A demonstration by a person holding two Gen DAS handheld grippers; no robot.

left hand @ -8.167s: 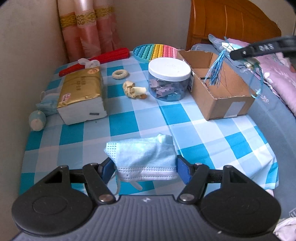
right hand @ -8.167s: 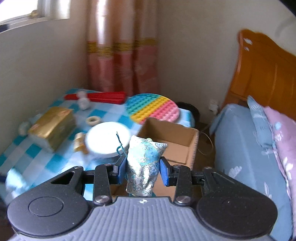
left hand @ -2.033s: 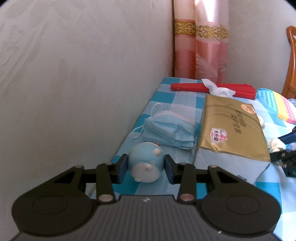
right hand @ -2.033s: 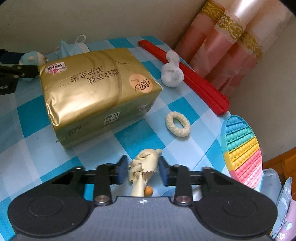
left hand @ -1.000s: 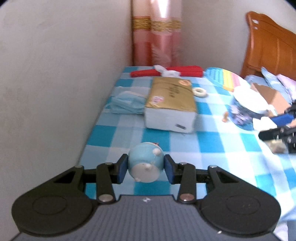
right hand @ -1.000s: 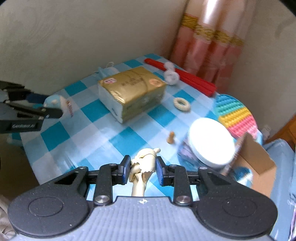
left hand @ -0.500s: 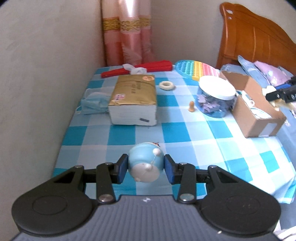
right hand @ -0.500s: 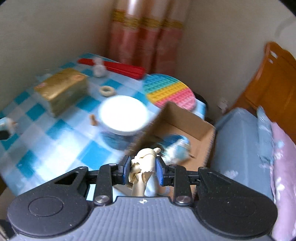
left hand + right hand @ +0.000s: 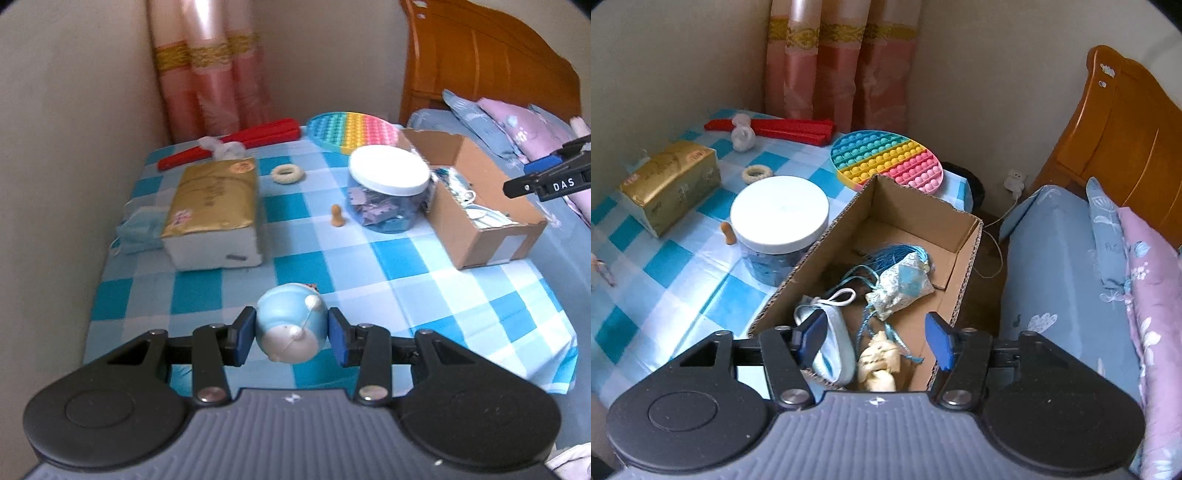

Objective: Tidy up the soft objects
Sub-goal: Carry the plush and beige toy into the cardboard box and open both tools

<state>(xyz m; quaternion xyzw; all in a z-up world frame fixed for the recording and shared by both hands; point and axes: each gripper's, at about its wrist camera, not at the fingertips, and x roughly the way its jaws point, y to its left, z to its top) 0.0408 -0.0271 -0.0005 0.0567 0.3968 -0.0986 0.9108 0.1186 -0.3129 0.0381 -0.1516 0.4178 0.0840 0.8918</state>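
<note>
My left gripper [image 9: 291, 332] is shut on a round light-blue plush toy [image 9: 290, 323], held above the near part of the checked table. My right gripper [image 9: 877, 334] is open above the near end of the cardboard box [image 9: 964, 258]. A cream plush figure [image 9: 877, 363] lies in the box just below its jaws. The box also holds a blue face mask [image 9: 831, 332] and a patterned sachet with blue tassel [image 9: 905, 284]. In the left wrist view the box [image 9: 480, 229] stands at the table's right edge, with the right gripper [image 9: 554, 177] over it.
On the table are a gold tissue pack [image 9: 212, 199], another blue mask [image 9: 138, 227], a cream ring [image 9: 287, 173], a white-lidded jar [image 9: 388, 188], a small tan peg [image 9: 337, 216], a rainbow pop mat [image 9: 351, 129] and a red folded fan [image 9: 236, 142]. A bed [image 9: 1089, 266] lies at the right.
My right gripper has opened and the cream plush figure has dropped into the box. My left gripper has swung toward the box, still holding the blue toy.
</note>
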